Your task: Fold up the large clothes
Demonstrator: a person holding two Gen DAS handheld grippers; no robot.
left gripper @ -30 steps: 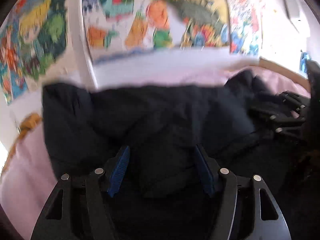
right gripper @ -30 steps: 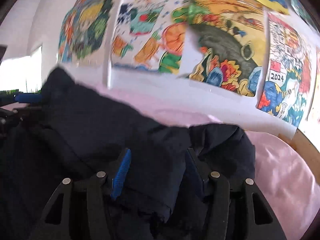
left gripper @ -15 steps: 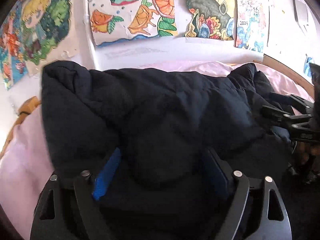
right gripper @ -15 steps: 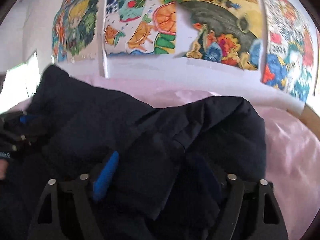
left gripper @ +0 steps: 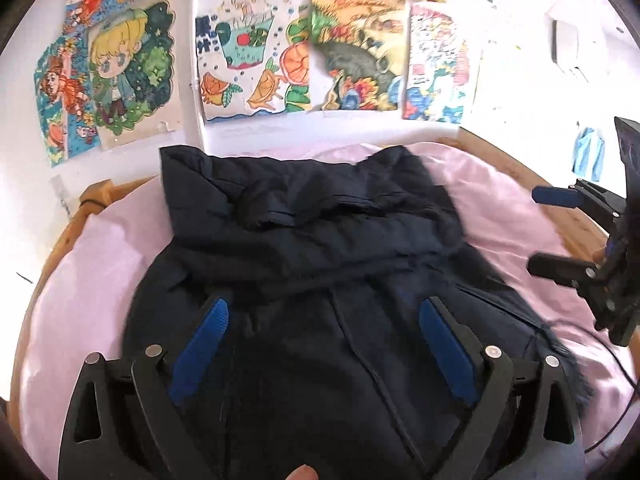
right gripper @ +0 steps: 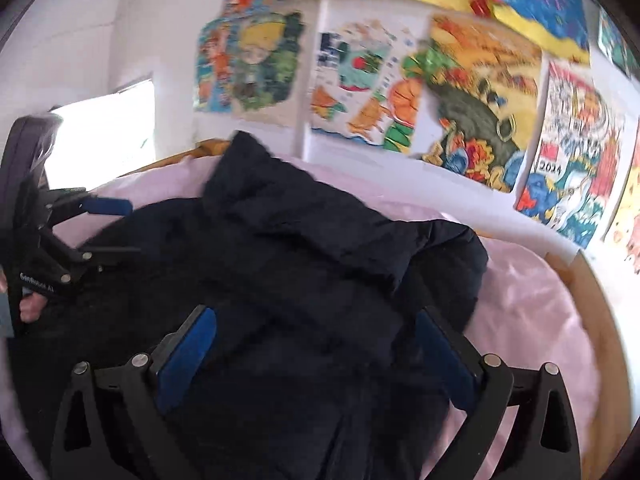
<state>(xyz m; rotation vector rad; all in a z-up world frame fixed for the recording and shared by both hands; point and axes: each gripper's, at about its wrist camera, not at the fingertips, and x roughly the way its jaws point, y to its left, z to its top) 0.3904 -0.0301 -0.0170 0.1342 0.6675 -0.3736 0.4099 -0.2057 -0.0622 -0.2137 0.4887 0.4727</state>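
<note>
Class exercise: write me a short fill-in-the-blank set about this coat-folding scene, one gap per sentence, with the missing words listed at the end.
1. The dark navy coat lies on a sheet whose colour is ____.
2. The left gripper has its jaws ____, with nothing clamped between them.
3. The pads on the fingers of the right gripper are coloured ____.
4. The drawings are fixed to the ____ behind the bed.

Missing words: pink; open; blue; wall
</note>
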